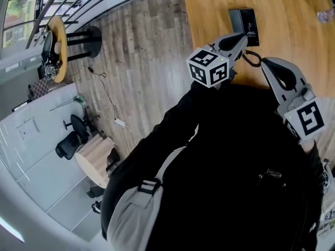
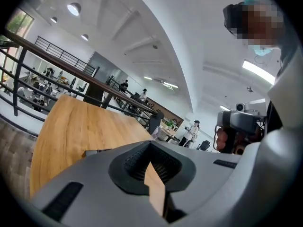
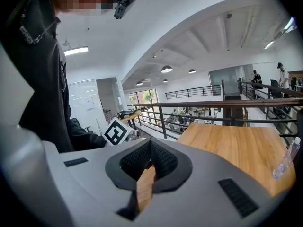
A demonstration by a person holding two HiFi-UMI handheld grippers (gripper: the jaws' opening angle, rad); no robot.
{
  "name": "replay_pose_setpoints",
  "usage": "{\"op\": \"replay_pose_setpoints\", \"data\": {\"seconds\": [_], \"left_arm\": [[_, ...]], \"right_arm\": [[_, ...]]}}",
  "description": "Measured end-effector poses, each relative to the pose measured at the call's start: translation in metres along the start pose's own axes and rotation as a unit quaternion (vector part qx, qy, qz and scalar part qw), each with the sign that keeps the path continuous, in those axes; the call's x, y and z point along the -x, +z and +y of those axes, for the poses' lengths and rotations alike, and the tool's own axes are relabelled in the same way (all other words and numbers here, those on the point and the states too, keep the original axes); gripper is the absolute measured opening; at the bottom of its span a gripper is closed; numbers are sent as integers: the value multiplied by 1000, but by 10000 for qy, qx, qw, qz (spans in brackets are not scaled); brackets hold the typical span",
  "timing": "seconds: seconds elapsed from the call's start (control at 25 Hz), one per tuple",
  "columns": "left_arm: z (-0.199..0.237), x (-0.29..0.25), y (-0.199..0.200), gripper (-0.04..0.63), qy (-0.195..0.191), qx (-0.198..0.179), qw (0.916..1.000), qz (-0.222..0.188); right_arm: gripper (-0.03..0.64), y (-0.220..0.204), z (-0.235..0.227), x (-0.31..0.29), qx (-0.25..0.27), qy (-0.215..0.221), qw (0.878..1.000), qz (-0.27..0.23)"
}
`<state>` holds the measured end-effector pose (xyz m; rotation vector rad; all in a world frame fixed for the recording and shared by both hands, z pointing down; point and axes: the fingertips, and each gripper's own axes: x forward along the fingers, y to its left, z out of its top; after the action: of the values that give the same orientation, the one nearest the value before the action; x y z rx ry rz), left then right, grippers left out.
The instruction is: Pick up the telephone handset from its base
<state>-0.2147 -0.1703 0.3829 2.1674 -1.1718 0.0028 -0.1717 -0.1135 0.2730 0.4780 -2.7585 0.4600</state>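
Observation:
A black telephone (image 1: 244,25) lies flat on the wooden table (image 1: 293,30), toward its left edge; I cannot make out the handset apart from the base. A black cord loop (image 1: 252,59) shows near the table's front edge. My left gripper (image 1: 242,42) hovers just short of the phone and is shut, with nothing held. In the left gripper view its jaws (image 2: 151,148) meet, and a dark edge of the telephone (image 2: 97,151) peeks above the gripper body. My right gripper (image 1: 265,63) is to the right and nearer me; its jaws (image 3: 150,148) also look shut and hold nothing.
A plastic bottle (image 3: 285,159) stands at the table's far right. A black railing (image 3: 203,112) runs behind the table, beyond it an open office. The table's left edge (image 1: 187,20) drops to plank flooring. People stand far off in the left gripper view.

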Motion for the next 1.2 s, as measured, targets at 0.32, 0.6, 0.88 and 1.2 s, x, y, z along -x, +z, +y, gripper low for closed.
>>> {"op": "replay_pose_setpoints", "data": {"seconds": [0.32,0.6,0.88,1.2], "left_arm": [[35,-5,-7,3,318,269,9991,-4],[38,-3,-23,2,499,593,9969,126],[63,21,-32,5,637,821,9943,254],[91,-8,-52,87,525,1000,9932,272]], "right_arm": [[16,-3,-17,-28,-197,389,9990,43],[17,2,-24,-31,-249,697,9972,-141],[16,2,3,-49,135,1071,9939,203],[16,-5,-6,-38,-19,1318,9911,185]]}}
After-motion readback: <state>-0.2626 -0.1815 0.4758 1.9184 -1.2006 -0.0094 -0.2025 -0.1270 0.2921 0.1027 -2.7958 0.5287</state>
